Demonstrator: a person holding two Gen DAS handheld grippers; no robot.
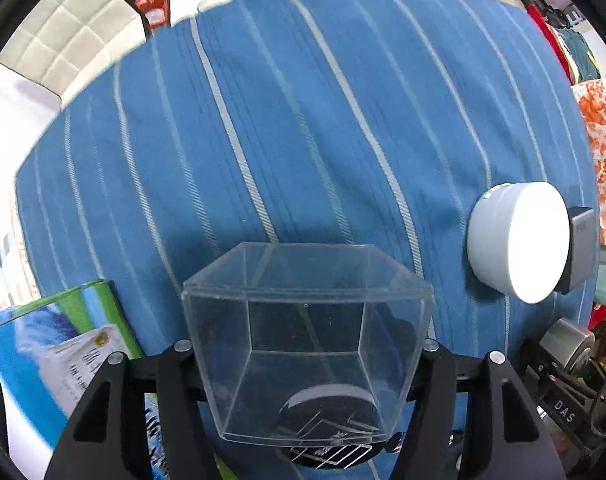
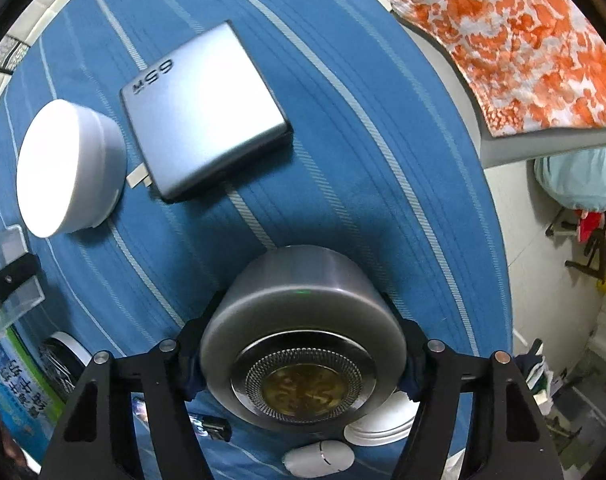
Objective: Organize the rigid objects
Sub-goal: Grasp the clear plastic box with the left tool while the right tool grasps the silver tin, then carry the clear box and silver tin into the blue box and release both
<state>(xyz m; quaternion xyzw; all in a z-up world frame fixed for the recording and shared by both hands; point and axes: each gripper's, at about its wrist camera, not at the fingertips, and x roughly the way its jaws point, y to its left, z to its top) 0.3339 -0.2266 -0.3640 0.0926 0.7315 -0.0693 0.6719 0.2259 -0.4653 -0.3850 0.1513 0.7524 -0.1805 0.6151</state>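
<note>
My left gripper (image 1: 307, 354) is shut on a clear plastic box (image 1: 303, 320), held open side toward the camera above the blue striped cloth (image 1: 283, 120). My right gripper (image 2: 301, 356) is shut on a grey metal cylinder (image 2: 299, 320) with a round mesh face and a gold centre. A white round puck (image 1: 515, 240) lies at the right in the left wrist view, and the same white puck (image 2: 67, 168) shows at the left in the right wrist view. Beside it lies a grey 65W charger block (image 2: 207, 116). The clear box's edge (image 2: 11, 276) shows at the far left.
A green and blue printed box (image 1: 51, 344) lies at the lower left. A black round tin (image 1: 327, 420) sits under the clear box. A small white oval object (image 2: 319, 458), a white lid (image 2: 383, 420) and a black stick (image 2: 215, 426) lie near my right gripper. An orange patterned cloth (image 2: 515, 40) covers a surface beyond the right edge.
</note>
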